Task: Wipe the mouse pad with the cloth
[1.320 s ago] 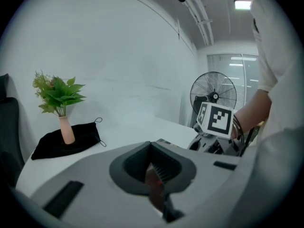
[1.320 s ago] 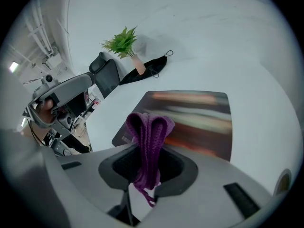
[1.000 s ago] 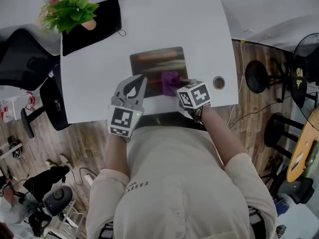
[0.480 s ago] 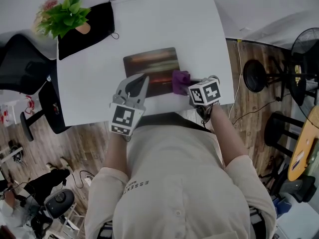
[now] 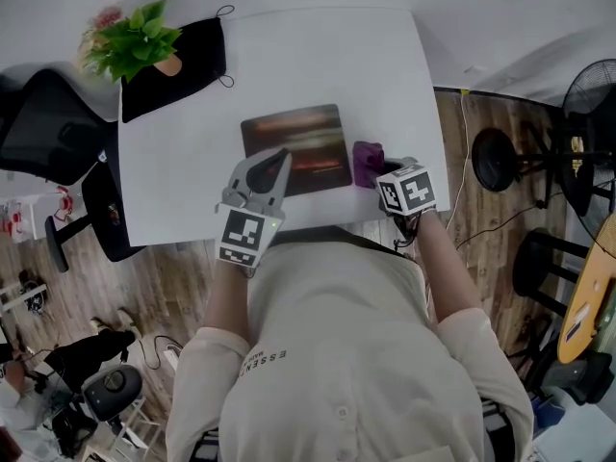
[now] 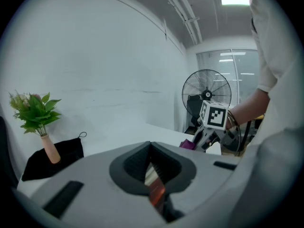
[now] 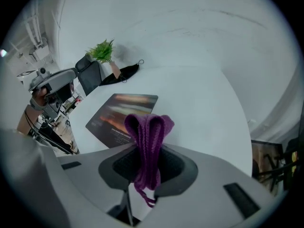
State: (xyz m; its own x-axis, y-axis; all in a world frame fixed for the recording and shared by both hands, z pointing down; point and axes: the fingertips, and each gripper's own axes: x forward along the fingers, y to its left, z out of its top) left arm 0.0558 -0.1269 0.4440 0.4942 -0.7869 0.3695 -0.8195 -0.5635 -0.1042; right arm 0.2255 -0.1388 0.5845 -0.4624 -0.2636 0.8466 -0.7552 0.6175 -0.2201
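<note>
The dark mouse pad (image 5: 294, 147) with an orange streak lies on the white table (image 5: 183, 181). My right gripper (image 5: 373, 169) is shut on a folded purple cloth (image 5: 367, 161), just past the pad's right edge. In the right gripper view the cloth (image 7: 147, 132) stands up between the jaws of that gripper (image 7: 147, 163), with the pad (image 7: 118, 113) ahead and to the left. My left gripper (image 5: 277, 156) is shut and empty, its tips over the pad's front left part. From the left gripper view (image 6: 152, 170) I see the right gripper (image 6: 209, 133) and the cloth (image 6: 188, 145).
A black cloth (image 5: 188, 56) and a vase with a green plant (image 5: 130, 37) sit at the table's back left corner. A black office chair (image 5: 43, 128) stands left of the table. A floor fan (image 5: 592, 89) and stools stand to the right.
My right gripper has carried the purple cloth rightward, from the pad's front middle to just off its right edge. The left gripper has stayed near the pad's front left.
</note>
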